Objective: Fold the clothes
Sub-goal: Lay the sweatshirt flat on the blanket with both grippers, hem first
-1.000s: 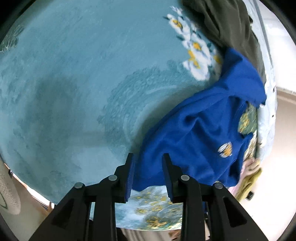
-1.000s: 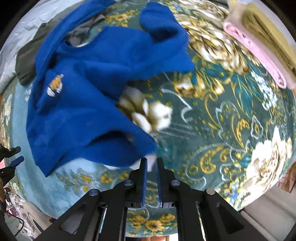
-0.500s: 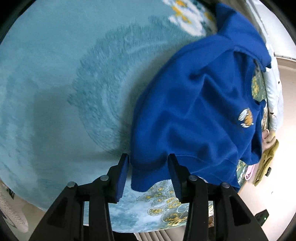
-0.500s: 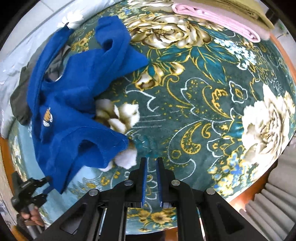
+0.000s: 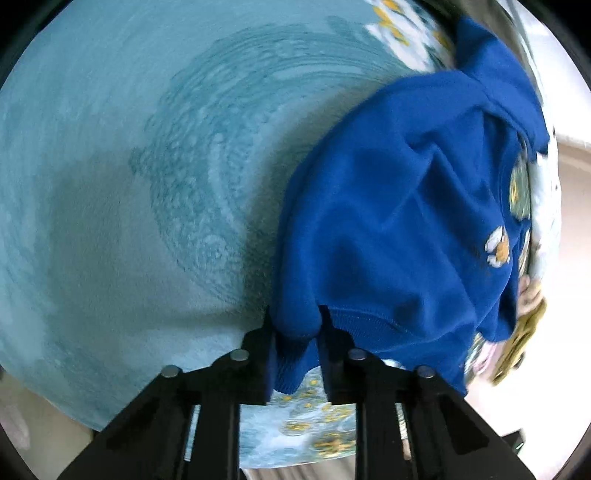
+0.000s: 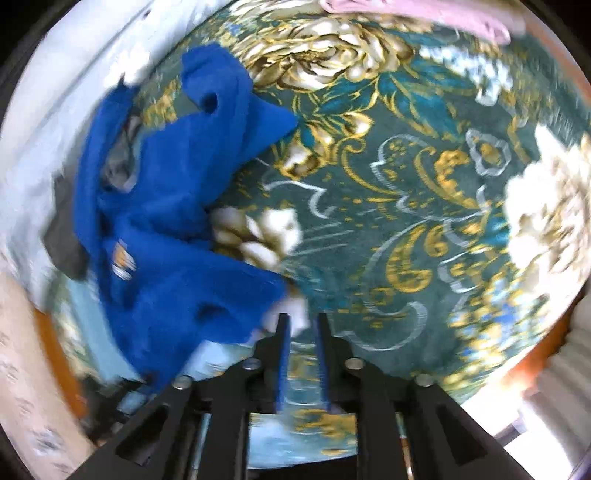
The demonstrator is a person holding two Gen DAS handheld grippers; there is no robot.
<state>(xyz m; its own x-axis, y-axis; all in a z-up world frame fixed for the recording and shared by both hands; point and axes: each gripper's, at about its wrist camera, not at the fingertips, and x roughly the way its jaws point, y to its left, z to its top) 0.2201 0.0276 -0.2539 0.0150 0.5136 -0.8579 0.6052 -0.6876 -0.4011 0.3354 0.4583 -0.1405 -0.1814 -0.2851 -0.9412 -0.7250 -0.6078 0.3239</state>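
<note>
A royal blue sweatshirt (image 5: pixel 399 206) with a small white and orange chest emblem (image 5: pixel 498 251) lies crumpled on a floral blanket. My left gripper (image 5: pixel 295 325) is shut on its ribbed hem corner, which bunches between the fingers. In the right wrist view the sweatshirt (image 6: pixel 166 229) lies at the left, one sleeve reaching up. My right gripper (image 6: pixel 301 325) has a narrow gap between its jaws and holds nothing; the sweatshirt's hem lies just left of its tips.
The blanket is pale teal on the left side (image 5: pixel 129 166) and dark green with gold and white flowers (image 6: pixel 424 203) on the right. Folded pink cloth (image 6: pixel 424 14) lies at the far edge. A dark grey garment (image 6: pixel 62 236) lies beyond the sweatshirt. Bare floor (image 5: pixel 569 258) lies past the right edge.
My left gripper closed on the sweatshirt's hem corner, which lay between open jaws half a second ago. My right gripper opened slightly and swung; the view is blurred.
</note>
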